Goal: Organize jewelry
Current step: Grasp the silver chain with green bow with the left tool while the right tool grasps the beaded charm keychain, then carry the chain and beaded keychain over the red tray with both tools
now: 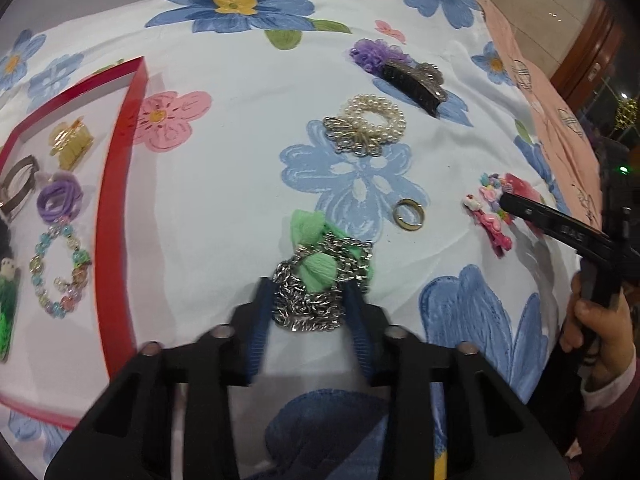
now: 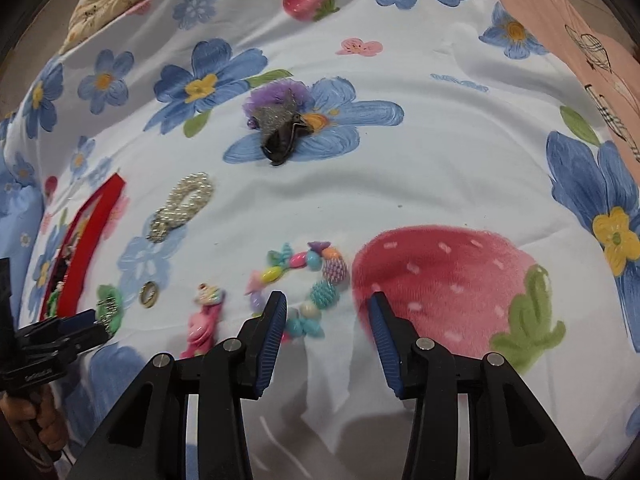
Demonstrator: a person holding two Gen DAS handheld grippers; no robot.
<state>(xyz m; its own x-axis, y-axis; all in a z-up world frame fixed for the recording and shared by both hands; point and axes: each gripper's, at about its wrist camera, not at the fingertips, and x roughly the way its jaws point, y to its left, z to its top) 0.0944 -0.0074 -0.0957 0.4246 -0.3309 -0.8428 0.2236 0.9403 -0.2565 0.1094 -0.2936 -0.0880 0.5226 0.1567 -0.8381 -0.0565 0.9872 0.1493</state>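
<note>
A silver chain (image 1: 312, 304) tangled with a green scrunchie (image 1: 316, 240) lies on the flowered cloth. My left gripper (image 1: 310, 288) is shut on the chain, one blue pad against each side. In the right wrist view my right gripper (image 2: 327, 298) stands open just above a colourful bead bracelet (image 2: 320, 276). Its left finger covers the bracelet's left edge and its right finger rests over the printed strawberry. A red-rimmed tray (image 1: 116, 208) at the left holds a gold claw clip (image 1: 72, 146), a purple hair tie (image 1: 60, 198) and a pastel bead bracelet (image 1: 60, 272).
Loose on the cloth are a gold ring (image 1: 408, 215), a pearl scrunchie with a silver butterfly (image 1: 370, 124), a black claw clip on a purple scrunchie (image 1: 412, 80) and a pink character clip (image 2: 204, 320). A pink blanket (image 1: 532, 80) borders the right side.
</note>
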